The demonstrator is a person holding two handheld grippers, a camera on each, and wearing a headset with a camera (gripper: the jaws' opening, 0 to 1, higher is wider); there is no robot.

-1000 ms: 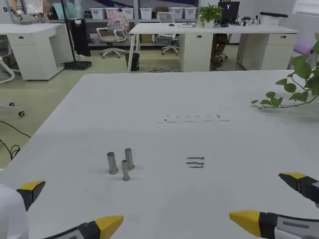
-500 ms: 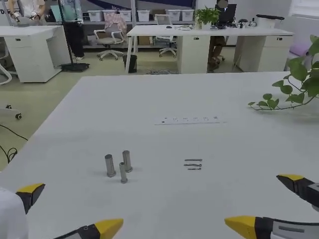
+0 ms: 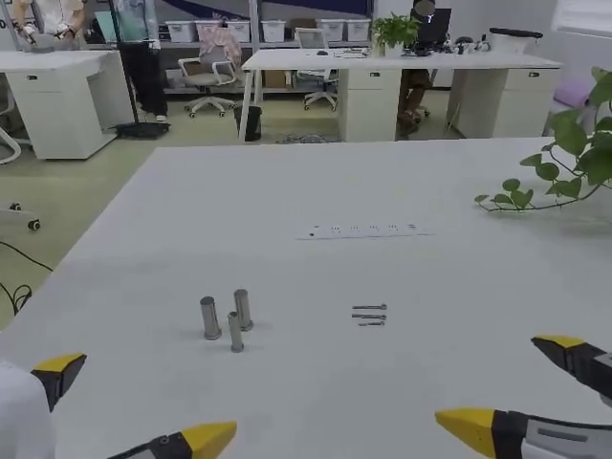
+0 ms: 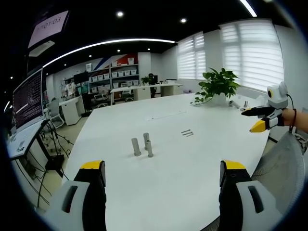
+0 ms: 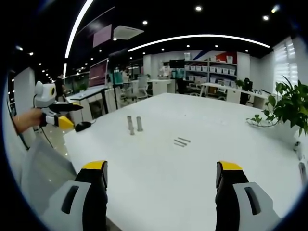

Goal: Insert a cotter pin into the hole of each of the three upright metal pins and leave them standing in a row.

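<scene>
Your white table [image 3: 382,182] fills the head view. Lower left of centre, you have three pins [image 3: 227,318] standing upright in a tight cluster. Right of them, well apart, three cotter pins [image 3: 370,315] lie side by side. A socket strip [image 3: 361,230] lies mid-frame, and a vine [image 3: 535,196] trails on at the right edge.

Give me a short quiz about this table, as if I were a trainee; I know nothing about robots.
1. How many metal pins stand upright on the table?
2. True or false: the cotter pins already sit in the metal pins' holes.
3. The left gripper and right gripper are: A) open and empty; B) each shut on a cotter pin; C) both shut on one metal pin.
Key: 1. Three. 2. False; they lie on the table, apart from the metal pins. 3. A.
</scene>
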